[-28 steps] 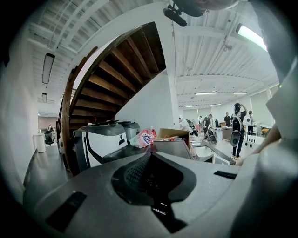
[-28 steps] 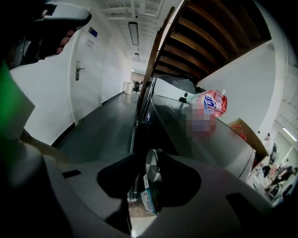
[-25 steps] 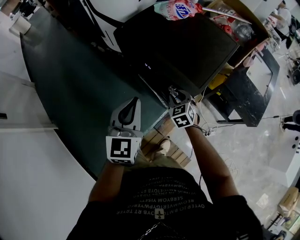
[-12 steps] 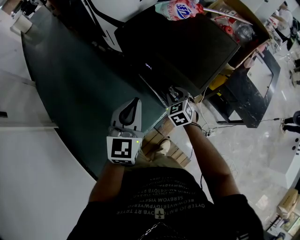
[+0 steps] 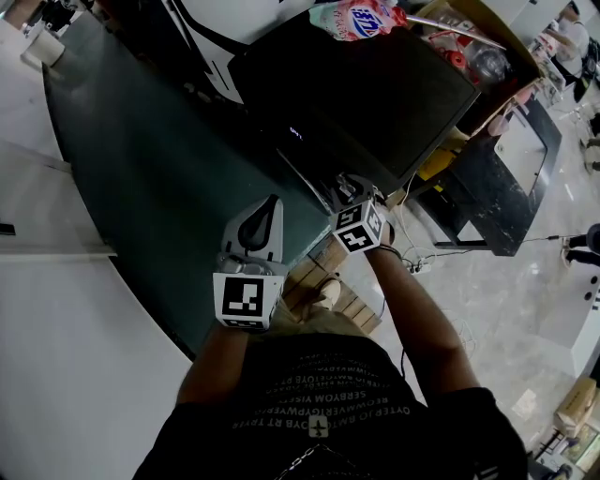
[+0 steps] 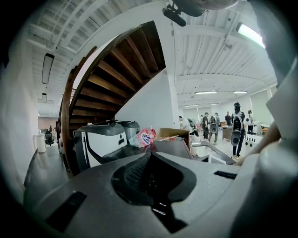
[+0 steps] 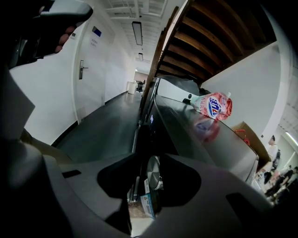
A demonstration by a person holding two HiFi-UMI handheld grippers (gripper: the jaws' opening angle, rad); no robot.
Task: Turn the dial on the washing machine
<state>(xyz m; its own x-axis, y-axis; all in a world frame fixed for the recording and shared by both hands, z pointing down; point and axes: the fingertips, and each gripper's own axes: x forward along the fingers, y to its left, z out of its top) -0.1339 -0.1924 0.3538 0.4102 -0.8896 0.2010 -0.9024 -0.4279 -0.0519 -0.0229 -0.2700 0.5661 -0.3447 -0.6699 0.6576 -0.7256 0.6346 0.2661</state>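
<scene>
The dark washing machine (image 5: 375,94) stands ahead of me, and its control panel faces my right gripper (image 5: 345,187). In the right gripper view the round silver dial (image 7: 153,175) sits edge-on between the jaws of that gripper (image 7: 151,160), which close against its two sides. My left gripper (image 5: 273,202) hangs to the left over the dark floor, away from the machine. Its jaws meet at a point with nothing in them, as the left gripper view also shows (image 6: 150,155). In the head view the right gripper hides the dial.
A pink detergent pouch (image 5: 361,19) lies on the machine's top, and an open cardboard box (image 5: 469,37) stands beside it. A small display light (image 5: 296,132) glows on the panel. A wooden staircase (image 6: 116,79) rises behind, and people (image 6: 235,125) stand far off.
My right gripper has shifted a little to the left at the panel, and its marker cube shows a slightly different tilt. The left gripper has stayed where it was.
</scene>
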